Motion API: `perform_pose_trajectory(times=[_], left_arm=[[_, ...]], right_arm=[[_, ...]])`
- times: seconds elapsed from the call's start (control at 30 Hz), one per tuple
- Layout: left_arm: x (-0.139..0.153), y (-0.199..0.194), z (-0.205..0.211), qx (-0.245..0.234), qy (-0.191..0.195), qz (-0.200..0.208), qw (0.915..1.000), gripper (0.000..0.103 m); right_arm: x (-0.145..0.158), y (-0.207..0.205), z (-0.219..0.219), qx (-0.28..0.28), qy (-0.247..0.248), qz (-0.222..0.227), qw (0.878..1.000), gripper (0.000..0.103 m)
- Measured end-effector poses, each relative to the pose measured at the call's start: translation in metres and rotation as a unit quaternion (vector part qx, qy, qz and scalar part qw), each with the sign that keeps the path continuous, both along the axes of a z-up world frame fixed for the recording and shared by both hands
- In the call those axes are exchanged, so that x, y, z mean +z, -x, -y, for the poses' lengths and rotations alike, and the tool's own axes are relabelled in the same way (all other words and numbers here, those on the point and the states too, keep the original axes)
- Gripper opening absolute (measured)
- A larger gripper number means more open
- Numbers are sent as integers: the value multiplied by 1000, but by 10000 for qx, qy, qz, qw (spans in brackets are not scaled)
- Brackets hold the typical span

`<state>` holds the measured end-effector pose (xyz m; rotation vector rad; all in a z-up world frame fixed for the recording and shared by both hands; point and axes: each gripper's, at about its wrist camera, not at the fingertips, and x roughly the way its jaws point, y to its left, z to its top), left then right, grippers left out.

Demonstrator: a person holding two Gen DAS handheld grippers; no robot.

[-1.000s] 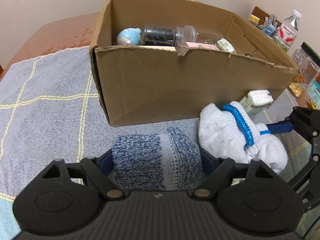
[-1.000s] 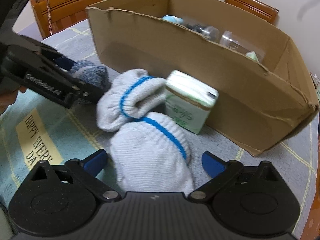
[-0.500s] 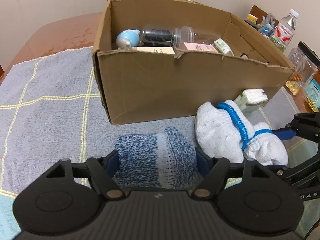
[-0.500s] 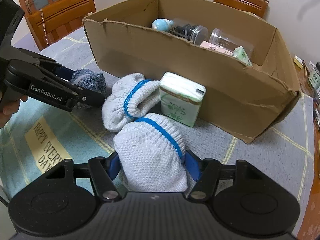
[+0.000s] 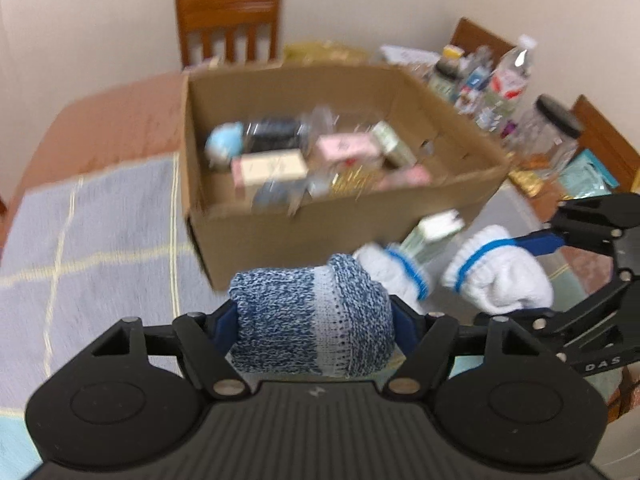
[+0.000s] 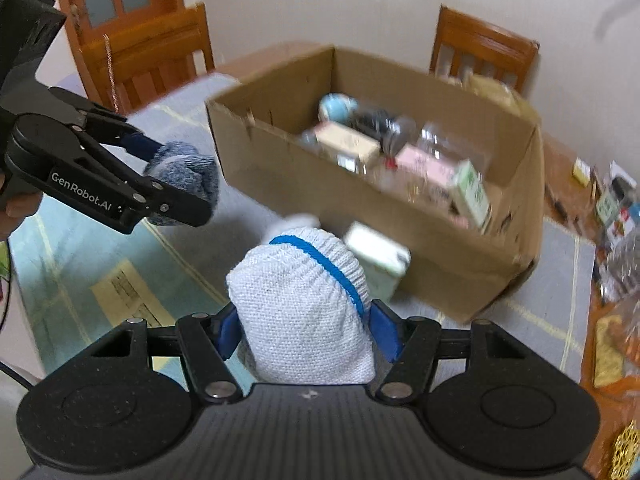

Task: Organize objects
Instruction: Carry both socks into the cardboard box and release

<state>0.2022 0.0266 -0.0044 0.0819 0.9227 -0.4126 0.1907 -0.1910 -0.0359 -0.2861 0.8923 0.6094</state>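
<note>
The left gripper [image 5: 314, 320] pinches 1 rolled blue-and-white marled sock [image 5: 312, 320] between its blue pads at the lower centre of the left wrist view; the roll's long axis runs left to right across the jaws, its paler cuff band toward the right. The right gripper [image 6: 304, 332] is clamped on 1 rolled white sock with a blue band [image 6: 300, 312] at the lower centre of its own view, long axis running away from the camera, banded end pointing up toward the cardboard box [image 6: 440, 248]. A 2nd white blue-banded sock [image 5: 400, 270] lies on the grey checked cloth [image 5: 100, 240] just in front of the box, beside 1 green-and-white packet [image 5: 436, 232]. The open box fills the upper middle of both views, its blurred contents uncountable. 2 wooden chairs [image 6: 480, 52] show in the right wrist view.
</note>
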Motion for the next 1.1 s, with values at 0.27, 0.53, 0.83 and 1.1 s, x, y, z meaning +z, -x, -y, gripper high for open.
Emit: perform_pose_trajectory(times=[0.27, 0.53, 0.83, 1.1], left_arm=[[49, -31, 7, -146, 89, 589, 9981, 74], [63, -84, 20, -71, -22, 860, 9963, 75], [56, -112, 18, 251, -479, 1110, 9923, 100], [47, -108, 19, 34, -566, 855, 9947, 101]], right_arm=[[41, -10, 3, -215, -237, 381, 9988, 70], [63, -31, 1, -621, -301, 615, 9957, 70], [66, -36, 9, -846, -266, 616, 9942, 70], [66, -46, 15, -981, -235, 587, 9932, 70]])
